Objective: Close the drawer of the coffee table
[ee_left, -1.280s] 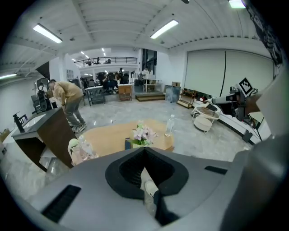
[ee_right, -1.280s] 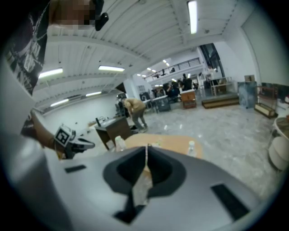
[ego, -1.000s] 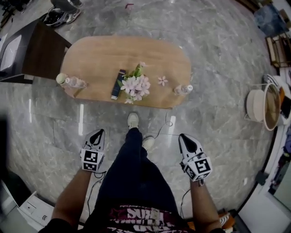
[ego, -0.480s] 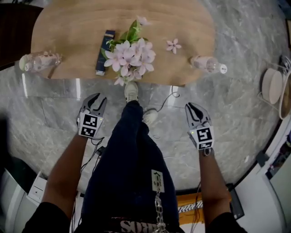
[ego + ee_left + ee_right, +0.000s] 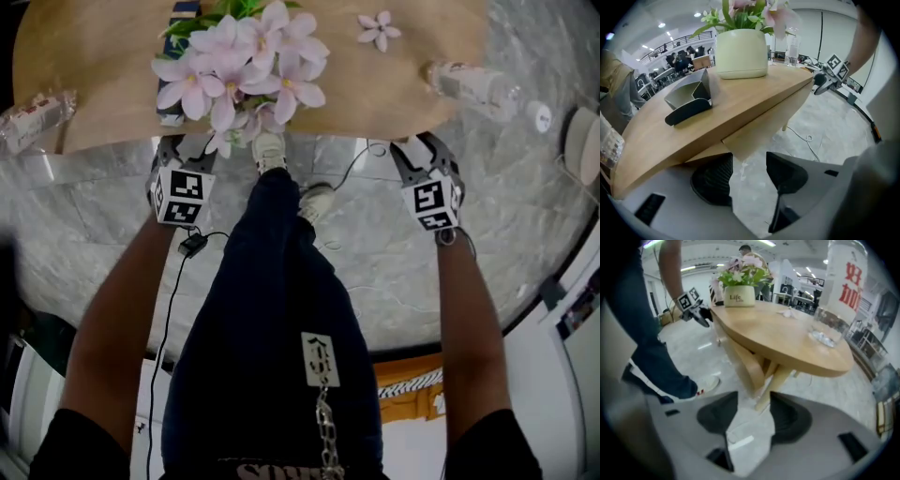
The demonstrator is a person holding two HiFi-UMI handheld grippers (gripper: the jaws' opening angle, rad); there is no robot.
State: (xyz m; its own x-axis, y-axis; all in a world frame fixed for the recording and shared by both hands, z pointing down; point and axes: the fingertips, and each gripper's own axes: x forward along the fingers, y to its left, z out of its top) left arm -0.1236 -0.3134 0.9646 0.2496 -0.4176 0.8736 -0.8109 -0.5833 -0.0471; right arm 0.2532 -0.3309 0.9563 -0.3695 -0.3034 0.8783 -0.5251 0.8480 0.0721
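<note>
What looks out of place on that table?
One pink flower lies loose on the bare table, off to the side of the bunch in the white pot. It looks fallen or picked off. Nothing looks spilled or broken.

The left arm (image 5: 117, 319) and right arm (image 5: 469, 319) stretch forward and down. The left tool (image 5: 176, 148) and right tool (image 5: 424, 150) have just been opening their jaws, with nothing between them.

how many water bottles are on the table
2. The left bottle stands at the left end of the table. The right bottle stands near its right end. The flowers could hide another.
</note>
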